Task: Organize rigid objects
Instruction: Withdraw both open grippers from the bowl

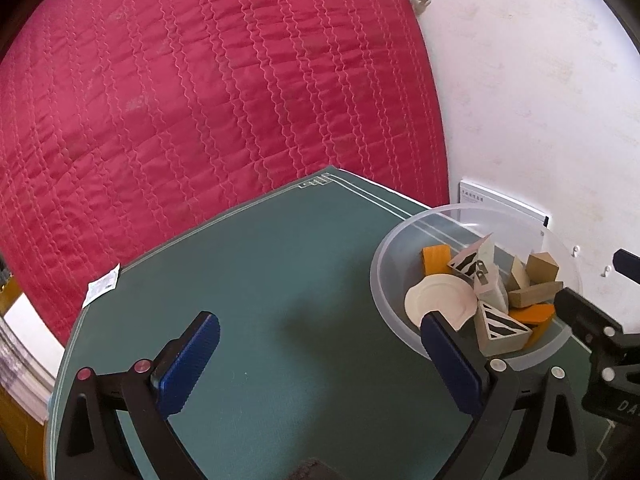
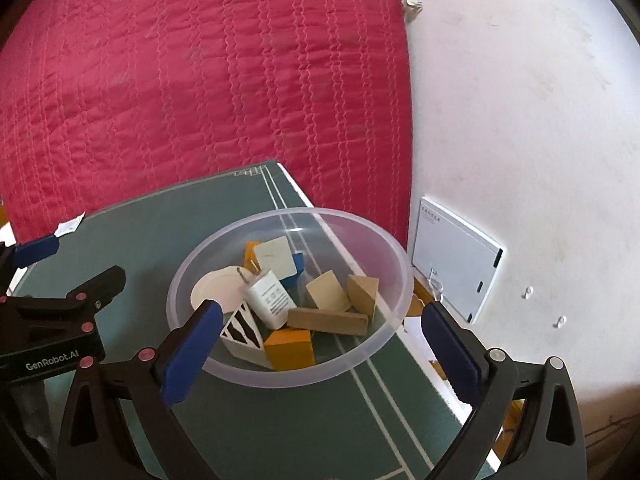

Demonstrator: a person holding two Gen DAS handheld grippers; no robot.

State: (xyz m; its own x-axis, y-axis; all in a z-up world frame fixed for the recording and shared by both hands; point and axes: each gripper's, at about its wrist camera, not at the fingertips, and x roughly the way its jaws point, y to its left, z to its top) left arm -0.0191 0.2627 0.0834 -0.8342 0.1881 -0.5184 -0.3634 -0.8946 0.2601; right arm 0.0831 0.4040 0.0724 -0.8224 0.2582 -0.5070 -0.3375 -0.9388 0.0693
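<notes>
1. Two tools are in your hands, and both are wide open with nothing between the blue pads.
2. Your left gripper (image 1: 320, 344) hangs over the bare green mat (image 1: 260, 280). Its right pad sits in front of the near rim of the clear bowl (image 1: 378, 276).
3. Your right gripper (image 2: 320, 332) is spread around the near side of that clear bowl (image 2: 224, 364), one pad on each side, with nothing held.
4. All the hard little things are inside the bowl, piled together.
5. You can see a white plug charger (image 2: 270, 298) leaning on top in the middle.
6. A round white lid (image 2: 214, 288) lies at the left of the pile.
7. A striped black and white block (image 2: 242, 334) and an orange block (image 2: 290, 348) lie at the near side.
8. Plain wooden blocks (image 2: 328, 320) lie at the right.
9. The bowl stands near the mat's far right corner, by the red quilt (image 2: 180, 80) and the white wall (image 2: 520, 120).
</notes>
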